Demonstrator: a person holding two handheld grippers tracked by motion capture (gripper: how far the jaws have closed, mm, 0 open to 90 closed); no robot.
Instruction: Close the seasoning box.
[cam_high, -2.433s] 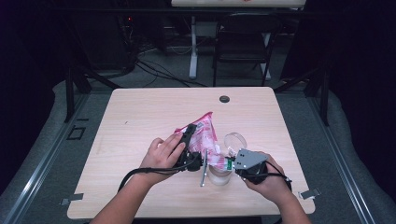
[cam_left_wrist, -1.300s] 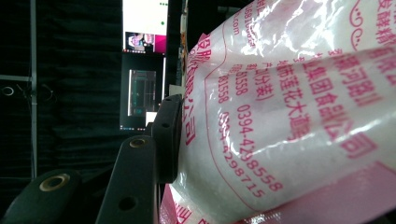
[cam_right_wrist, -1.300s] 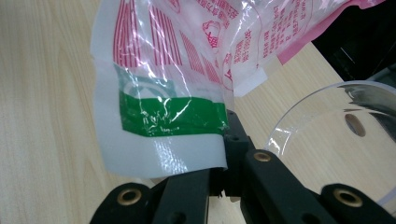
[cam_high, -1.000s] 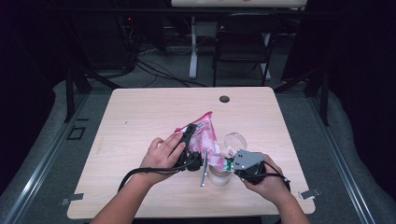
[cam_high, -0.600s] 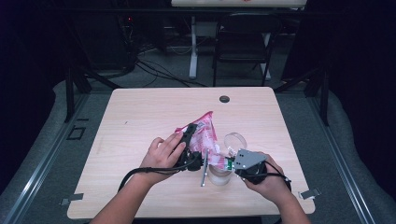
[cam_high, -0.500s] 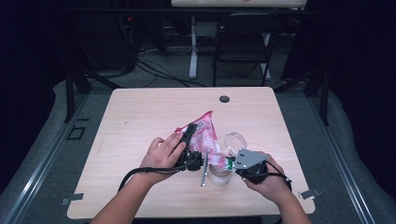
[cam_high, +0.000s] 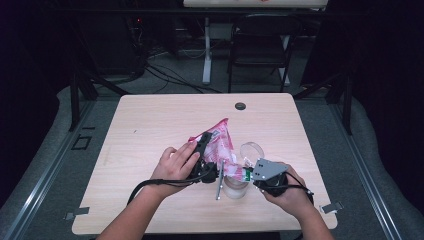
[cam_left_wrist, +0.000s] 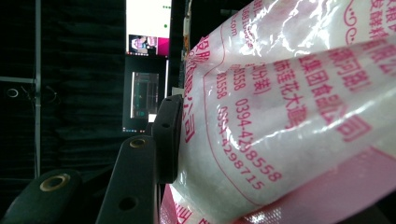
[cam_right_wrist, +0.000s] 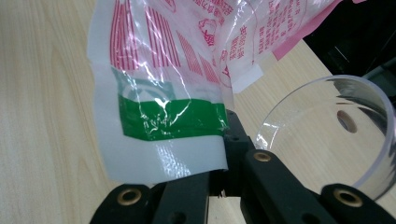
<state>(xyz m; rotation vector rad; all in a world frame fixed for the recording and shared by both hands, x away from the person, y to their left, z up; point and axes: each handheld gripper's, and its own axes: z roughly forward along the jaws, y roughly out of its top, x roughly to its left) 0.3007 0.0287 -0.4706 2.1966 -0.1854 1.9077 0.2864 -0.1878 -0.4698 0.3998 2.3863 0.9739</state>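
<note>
A pink and white plastic bag (cam_high: 220, 142) with red print hangs over the middle of the table. My left gripper (cam_high: 204, 152) is shut on its body; in the left gripper view one black pad (cam_left_wrist: 168, 135) presses on the bag (cam_left_wrist: 280, 116), and the bag hides the other jaw. My right gripper (cam_high: 248, 175) is shut on the bag's lower corner, which bears a green band (cam_right_wrist: 170, 119); its jaws (cam_right_wrist: 224, 140) pinch the sealed white edge. A clear cup (cam_high: 235, 189) stands just below that corner.
A second clear round container (cam_high: 251, 150) (cam_right_wrist: 327, 135) sits just beyond the right gripper. A thin grey stick (cam_high: 219, 185) stands left of the cup. A black grommet (cam_high: 240, 106) lies near the wooden table's (cam_high: 150, 130) far edge. Chairs and cables are beyond.
</note>
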